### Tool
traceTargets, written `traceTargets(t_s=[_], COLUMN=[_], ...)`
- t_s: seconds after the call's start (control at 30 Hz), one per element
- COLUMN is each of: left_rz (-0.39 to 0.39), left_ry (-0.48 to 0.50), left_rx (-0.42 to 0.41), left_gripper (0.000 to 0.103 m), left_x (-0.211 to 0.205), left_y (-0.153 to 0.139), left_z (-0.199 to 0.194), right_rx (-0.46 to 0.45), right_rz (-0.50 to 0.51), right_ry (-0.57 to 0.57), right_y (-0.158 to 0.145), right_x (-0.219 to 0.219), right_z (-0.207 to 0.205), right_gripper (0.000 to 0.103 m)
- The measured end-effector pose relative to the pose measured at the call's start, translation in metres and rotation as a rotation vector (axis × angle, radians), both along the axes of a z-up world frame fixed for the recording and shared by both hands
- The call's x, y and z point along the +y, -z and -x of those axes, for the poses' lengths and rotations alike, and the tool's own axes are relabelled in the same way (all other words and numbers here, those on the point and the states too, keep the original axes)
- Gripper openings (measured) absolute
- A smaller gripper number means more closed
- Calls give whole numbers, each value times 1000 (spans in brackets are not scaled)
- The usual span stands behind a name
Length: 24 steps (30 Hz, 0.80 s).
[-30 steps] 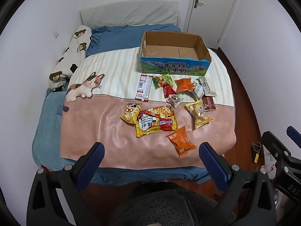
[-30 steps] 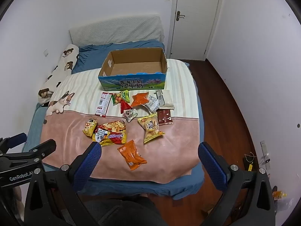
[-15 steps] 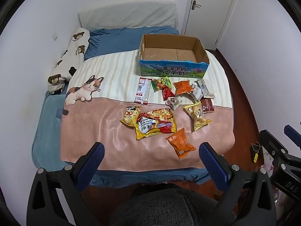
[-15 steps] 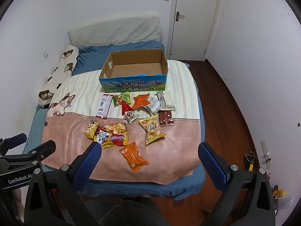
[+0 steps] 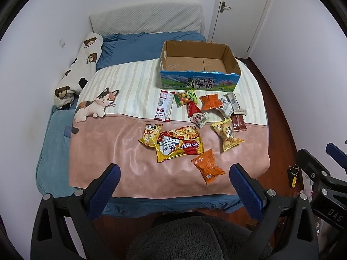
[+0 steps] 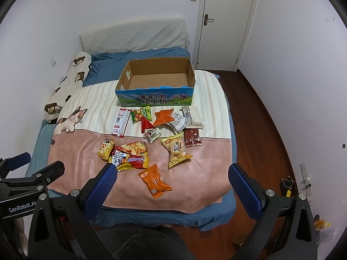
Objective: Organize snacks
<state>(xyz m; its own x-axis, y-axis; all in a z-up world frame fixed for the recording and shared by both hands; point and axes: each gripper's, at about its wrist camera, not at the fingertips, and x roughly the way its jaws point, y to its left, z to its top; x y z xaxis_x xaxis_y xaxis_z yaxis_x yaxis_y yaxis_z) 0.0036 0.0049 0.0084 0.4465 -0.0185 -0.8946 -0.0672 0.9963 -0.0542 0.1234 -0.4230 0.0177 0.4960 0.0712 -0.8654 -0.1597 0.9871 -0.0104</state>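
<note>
While both tools, left tool (image 5: 174, 183) and right tool (image 6: 172, 183), hang spread and empty, the snacks (image 6: 155, 181) lie ahead on the bed (image 6: 86, 149); nothing is boxed, so next reach forward to the box (image 6: 155, 96).

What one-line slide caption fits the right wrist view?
Open right gripper hovers above scattered snack packets on the bed, empty cardboard box beyond.

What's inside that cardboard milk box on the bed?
Nothing shows inside the cardboard milk box: only its bare brown floor, with the snacks all lying outside it. Its near wall hides the front strip of the floor.
</note>
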Motion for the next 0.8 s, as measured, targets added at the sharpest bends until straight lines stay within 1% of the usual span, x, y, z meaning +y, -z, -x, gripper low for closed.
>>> traceTargets(t_s=[0.8], left_rz=[-2], left_ry=[3], left_rx=[-10], left_gripper=[103], left_x=[6], left_y=[-2], left_z=[5], right_rx=[-7], right_rz=[2], right_ry=[-4], right_y=[-5], right_x=[8], right_z=[4], right_gripper=[103])
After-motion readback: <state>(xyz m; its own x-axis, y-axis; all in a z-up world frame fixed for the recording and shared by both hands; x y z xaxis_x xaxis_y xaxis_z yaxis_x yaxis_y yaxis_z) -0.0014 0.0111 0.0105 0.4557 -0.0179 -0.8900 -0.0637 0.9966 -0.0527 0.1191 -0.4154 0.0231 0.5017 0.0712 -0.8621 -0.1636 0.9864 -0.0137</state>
